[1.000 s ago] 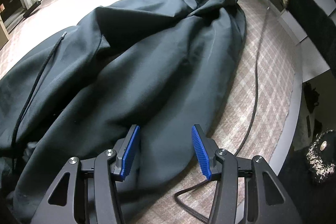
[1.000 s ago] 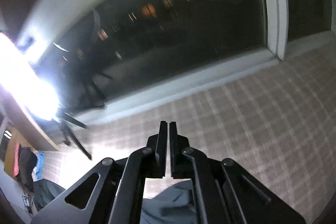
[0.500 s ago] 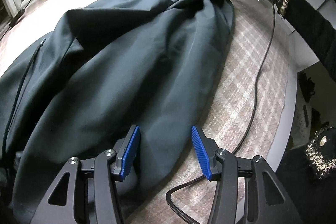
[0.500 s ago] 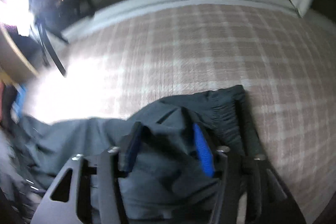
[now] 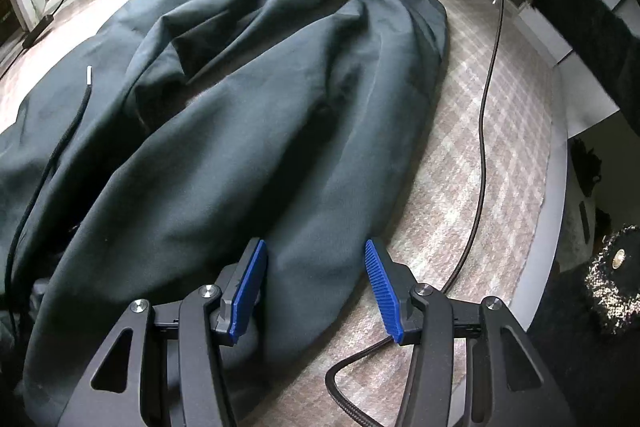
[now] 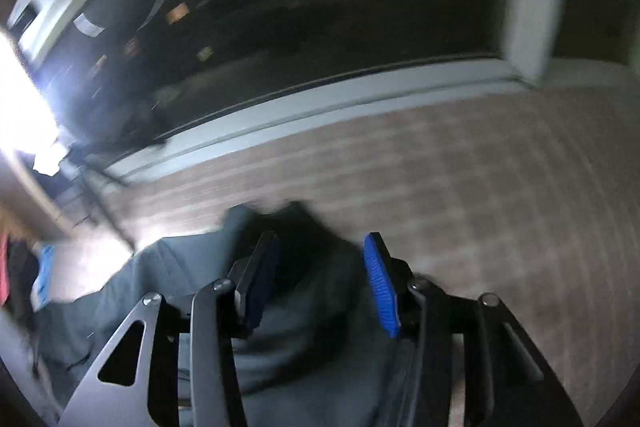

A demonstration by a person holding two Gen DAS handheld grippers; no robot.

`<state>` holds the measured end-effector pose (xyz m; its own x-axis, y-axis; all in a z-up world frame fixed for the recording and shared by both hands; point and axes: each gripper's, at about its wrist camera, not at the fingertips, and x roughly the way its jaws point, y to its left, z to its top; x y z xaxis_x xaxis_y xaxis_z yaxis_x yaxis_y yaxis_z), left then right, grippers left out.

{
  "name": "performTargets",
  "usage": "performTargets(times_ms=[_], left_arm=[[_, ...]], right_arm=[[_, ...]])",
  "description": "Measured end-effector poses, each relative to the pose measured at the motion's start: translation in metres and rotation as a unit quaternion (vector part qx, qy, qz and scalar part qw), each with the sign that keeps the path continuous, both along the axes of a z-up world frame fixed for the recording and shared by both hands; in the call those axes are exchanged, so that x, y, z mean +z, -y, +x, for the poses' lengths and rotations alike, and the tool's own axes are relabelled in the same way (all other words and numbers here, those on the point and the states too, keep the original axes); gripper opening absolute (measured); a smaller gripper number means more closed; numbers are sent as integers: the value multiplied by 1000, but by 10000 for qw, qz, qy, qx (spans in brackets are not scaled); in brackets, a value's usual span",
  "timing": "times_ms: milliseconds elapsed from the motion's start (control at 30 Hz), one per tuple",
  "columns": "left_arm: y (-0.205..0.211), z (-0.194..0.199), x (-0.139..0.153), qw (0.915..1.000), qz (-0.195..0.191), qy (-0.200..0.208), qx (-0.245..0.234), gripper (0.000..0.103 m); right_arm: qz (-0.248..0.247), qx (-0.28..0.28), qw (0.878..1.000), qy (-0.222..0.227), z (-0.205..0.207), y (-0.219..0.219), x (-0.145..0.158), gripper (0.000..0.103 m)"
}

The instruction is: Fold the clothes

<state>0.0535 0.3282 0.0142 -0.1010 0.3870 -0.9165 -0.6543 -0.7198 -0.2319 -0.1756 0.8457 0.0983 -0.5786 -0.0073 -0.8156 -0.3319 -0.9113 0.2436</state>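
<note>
Dark grey-green rumpled cloth garment (image 5: 256, 131) lay lengthwise away from me w/ a black drawcord (image 5: 48, 163). My left claw (image 5: 316, 291) gaped empty; right claw (image 6: 320, 279) was opening over it, not pinching.

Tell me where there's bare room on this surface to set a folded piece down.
Free: the plaid cover between the dark garment and the surface's right edge, crossed only by a black cable. Also the strip between the garment's far end and the window frame. Crowded: the whole left side, under garment and drawstring.

Both cameras are looking steeply down past their own fingers, close over the garment (image 5: 280, 115), sharing its far end (image 6: 280, 227).
</note>
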Motion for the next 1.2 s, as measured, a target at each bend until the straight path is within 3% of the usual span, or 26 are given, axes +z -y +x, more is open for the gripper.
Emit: performTargets(times_ms=[167, 233, 333, 367, 400, 433, 500, 600, 767, 867, 933, 967, 1000, 1100, 1133, 1167, 1200], left_arm=[[-7, 7, -1, 9998, 65, -34, -164, 49], [-11, 8, -2, 9997, 2, -114, -224, 49], [-15, 8, 1, 9995, -38, -153, -266, 48], [-10, 5, 1, 9995, -52, -182, -270, 44], [-10, 5, 0, 9994, -70, -202, -270, 39], [-8, 4, 1, 9993, -90, -256, -265, 33], [-2, 4, 2, 9993, -85, -283, -239, 2], [10, 2, 9, 9996, 172, -154, -136, 1], [29, 16, 47, 9977, 655, -167, -111, 0], [33, 29, 61, 9958, 890, -106, -162, 1], [31, 42, 62, 9962, 813, -89, -282, 14], [29, 46, 59, 9971, 702, -94, -273, 38], [34, 52, 56, 9981, 544, -189, -201, 45], [57, 59, 53, 9989, 408, -206, 68, 43], [69, 61, 53, 9988, 410, -173, 225, 43], [85, 62, 54, 9979, 380, -194, 486, 43], [97, 62, 54, 9968, 340, -217, 694, 43]], right_arm=[[-728, -1119, 9882, 753, 61, -52, -68, 45], [-992, -1148, 9852, 792, 68, -53, -82, 46], [-661, -879, 9921, 601, 67, -39, -80, 48], [-574, -822, 9932, 596, 66, -33, -80, 27], [-533, -761, 9941, 554, 67, -29, -77, 9], [-551, -695, 9950, 465, 72, -27, -70, 4], [-576, -622, 9961, 256, 85, -24, -55, 3], [-560, -817, 9948, -221, 124, -25, -17, 3], [-531, -1259, 9857, -982, 210, -36, 51, 0], [-224, -1682, 9804, -998, 253, -49, 71, 0], [16, -1970, 9758, -947, 278, -58, 80, 0], [-29, -2028, 9753, -873, 284, -61, 76, 1], [-285, -1976, 9771, -738, 283, -63, 60, 2], [-1050, -1810, 9773, -330, 279, -67, 14, 18], [-1209, -1778, 9764, -218, 275, -66, -1, 36], [-1264, -1768, 9760, -160, 268, -62, -14, 47], [-1342, -1744, 9754, -129, 259, -59, -26, 47]])
